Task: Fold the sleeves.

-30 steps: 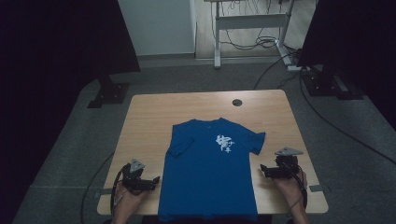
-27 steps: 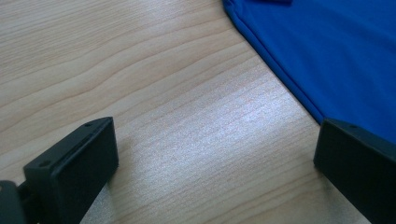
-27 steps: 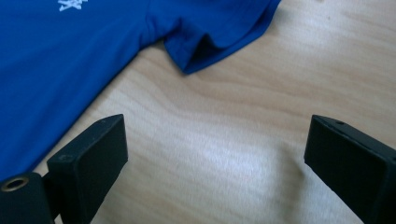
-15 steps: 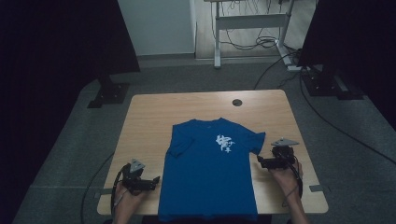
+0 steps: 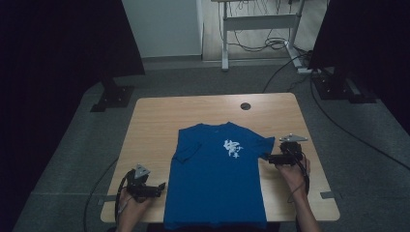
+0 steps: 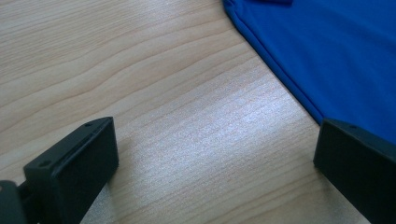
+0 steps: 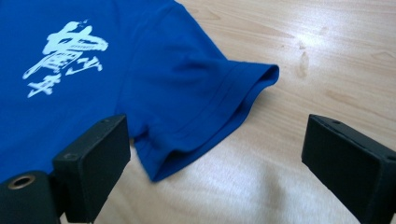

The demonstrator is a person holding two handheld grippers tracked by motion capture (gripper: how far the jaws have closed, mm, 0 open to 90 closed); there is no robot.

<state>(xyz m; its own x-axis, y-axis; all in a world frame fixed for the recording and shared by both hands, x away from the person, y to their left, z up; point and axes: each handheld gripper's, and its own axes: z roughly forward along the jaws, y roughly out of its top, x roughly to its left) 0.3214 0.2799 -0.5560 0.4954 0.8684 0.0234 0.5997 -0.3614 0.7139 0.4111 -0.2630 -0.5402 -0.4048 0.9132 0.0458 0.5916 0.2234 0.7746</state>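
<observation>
high view dim, soft | gripper views bright | table (image 6: 196, 116) glare

Bench (image 5: 154, 121): rectangular top of pale wood-grain laminate with rounded corners, carrying a small dark round grommet (image 5: 245, 106) near the middle of its far edge. Blue T-shirt (image 5: 212, 188): spread flat, front up, on the near half of the bench, collar toward the far edge and hem reaching the near edge, with a white brush-script print (image 5: 232, 149) on the chest. One short sleeve (image 7: 219, 107) lies flat on bare wood on the right, while the sleeve on the left (image 5: 186, 153) is folded in over the body.
</observation>
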